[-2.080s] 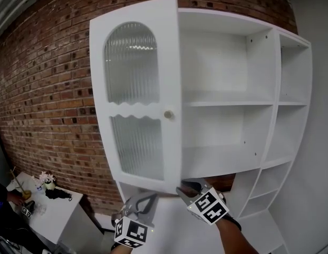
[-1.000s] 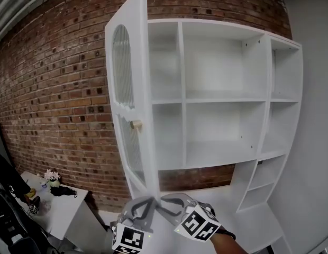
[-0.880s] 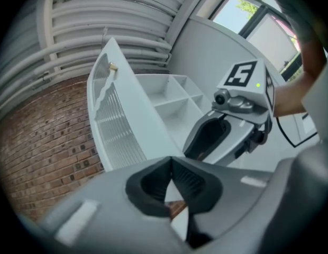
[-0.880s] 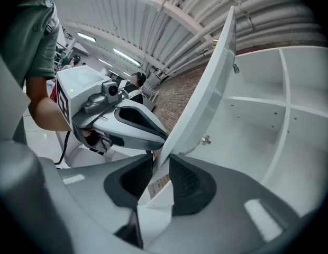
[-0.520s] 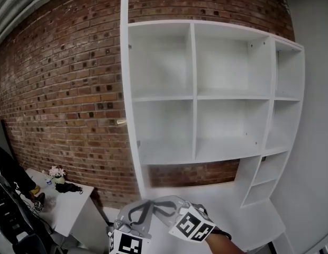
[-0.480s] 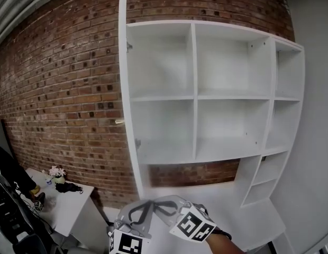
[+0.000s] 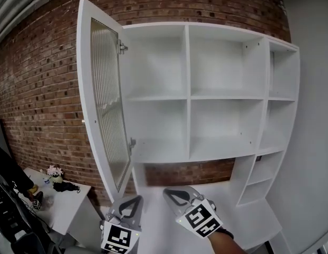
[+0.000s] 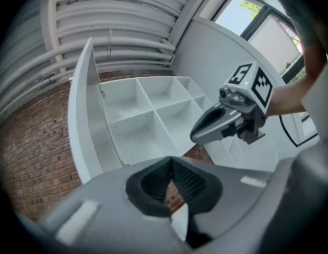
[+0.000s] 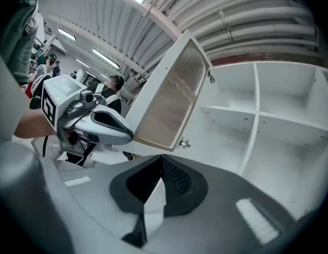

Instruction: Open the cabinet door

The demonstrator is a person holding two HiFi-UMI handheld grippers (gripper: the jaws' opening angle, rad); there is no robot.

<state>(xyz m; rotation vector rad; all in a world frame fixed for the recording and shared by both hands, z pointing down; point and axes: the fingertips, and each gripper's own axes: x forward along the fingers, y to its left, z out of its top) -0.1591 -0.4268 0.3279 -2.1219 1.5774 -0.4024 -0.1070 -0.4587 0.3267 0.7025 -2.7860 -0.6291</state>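
Cabinet door (image 7: 103, 99) of ribbed glass, boxy white shelves (image 7: 222, 97), brick wall (image 7: 42, 78)

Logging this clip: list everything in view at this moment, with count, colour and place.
cabinet: one, white, open shelves, mounted on the brick wall
cabinet door: one, white frame with ribbed glass, swung open at the cabinet's left
hinges: two, metal, on the door's inner edge
brick wall: one, red-brown, behind the cabinet
side table: one, white, lower left
flowers: one small bunch, pale, on the side table
left hand-held gripper: one, grey, jaws together, nothing between them, bottom centre
right hand-held gripper: one, grey, jaws just closed, nothing between them, beside the left one
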